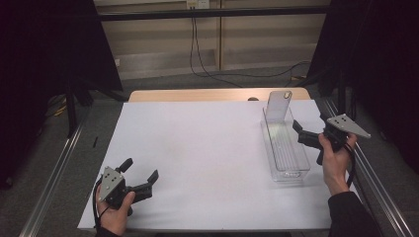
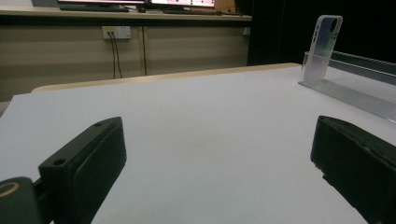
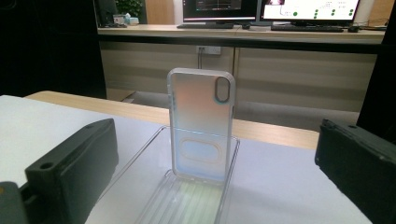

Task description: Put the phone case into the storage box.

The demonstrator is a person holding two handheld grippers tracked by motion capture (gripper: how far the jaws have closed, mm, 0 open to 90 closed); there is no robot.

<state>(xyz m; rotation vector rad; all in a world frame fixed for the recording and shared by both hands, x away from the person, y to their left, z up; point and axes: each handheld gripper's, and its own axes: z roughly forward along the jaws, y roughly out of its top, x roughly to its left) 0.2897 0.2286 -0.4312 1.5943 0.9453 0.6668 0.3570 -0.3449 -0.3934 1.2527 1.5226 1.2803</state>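
A clear phone case [image 1: 278, 104] stands upright, leaning at the far end of a long clear plastic tray [image 1: 289, 174] on the right of the table. My right gripper [image 1: 310, 127] is open beside the tray's right wall, held in a hand. In the right gripper view its jaws [image 3: 217, 135] frame the phone case [image 3: 201, 126] and the tray [image 3: 140, 161], with nothing between them. My left gripper [image 1: 141, 170] is open and empty at the near left, low over the sheet. The left gripper view [image 2: 219, 140] shows the case [image 2: 325, 42] and tray [image 2: 355, 91] far right.
A white sheet [image 1: 197, 148] covers the table; a strip of bare wood [image 1: 197, 95] shows along the far edge. Metal rails [image 1: 54, 177] run along both sides, with black curtains beyond. Cables [image 1: 207, 71] lie on the floor behind.
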